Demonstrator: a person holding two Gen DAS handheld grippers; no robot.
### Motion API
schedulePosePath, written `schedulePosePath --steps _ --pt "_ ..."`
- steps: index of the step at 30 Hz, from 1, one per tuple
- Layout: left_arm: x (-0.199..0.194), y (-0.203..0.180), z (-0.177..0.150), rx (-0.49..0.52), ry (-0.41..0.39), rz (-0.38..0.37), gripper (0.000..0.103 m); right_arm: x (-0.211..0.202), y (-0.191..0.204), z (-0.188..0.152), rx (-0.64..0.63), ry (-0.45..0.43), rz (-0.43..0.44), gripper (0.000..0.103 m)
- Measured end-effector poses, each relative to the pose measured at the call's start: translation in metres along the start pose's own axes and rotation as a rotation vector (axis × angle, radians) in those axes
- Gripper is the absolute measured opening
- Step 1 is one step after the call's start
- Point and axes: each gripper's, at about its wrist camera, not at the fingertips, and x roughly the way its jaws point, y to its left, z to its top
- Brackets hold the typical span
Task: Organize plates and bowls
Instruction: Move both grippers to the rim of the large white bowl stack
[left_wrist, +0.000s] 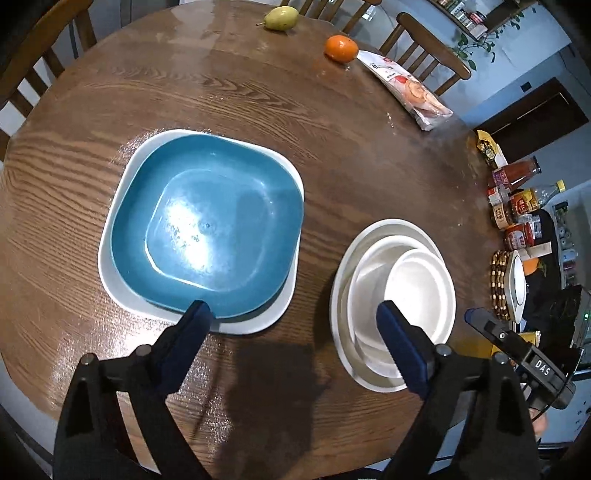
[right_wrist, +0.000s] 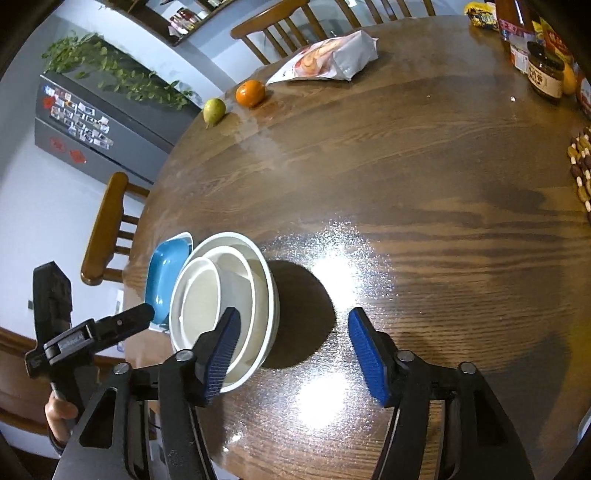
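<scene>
A blue square plate (left_wrist: 207, 225) lies on a white square plate (left_wrist: 255, 321) at the left of the round wooden table (left_wrist: 369, 166). To its right stand three nested white bowls (left_wrist: 399, 295), smallest on top. My left gripper (left_wrist: 293, 314) hovers open over bare wood between the two stacks, one fingertip over each stack's near edge. In the right wrist view the nested white bowls (right_wrist: 221, 295) sit left of centre with the blue square plate (right_wrist: 166, 273) behind. My right gripper (right_wrist: 293, 328) is open, its left finger over the bowls' near rim, its right finger over bare table.
A pear (left_wrist: 280, 18), an orange (left_wrist: 341, 48) and a snack bag (left_wrist: 406, 88) lie at the far edge. Jars and bottles (left_wrist: 513, 210) and a beaded trivet (left_wrist: 498, 284) crowd the right edge. Wooden chairs (right_wrist: 107, 229) ring the table.
</scene>
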Motion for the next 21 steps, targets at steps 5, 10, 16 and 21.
schedulePosePath --steps 5,10,16,21 --pt "0.009 -0.001 0.004 0.009 0.021 0.009 0.082 0.008 -0.001 -0.001 0.003 0.016 0.014 0.053" --pt "0.016 -0.005 0.008 0.045 0.030 0.049 0.064 0.012 -0.001 -0.001 -0.003 0.029 -0.005 0.039" --pt "0.022 -0.010 0.009 0.075 0.039 0.055 0.064 0.017 0.003 -0.001 -0.021 0.046 -0.008 0.035" --pt "0.022 -0.015 0.011 0.119 0.027 0.086 0.064 0.019 0.004 0.000 -0.026 0.053 -0.011 0.033"
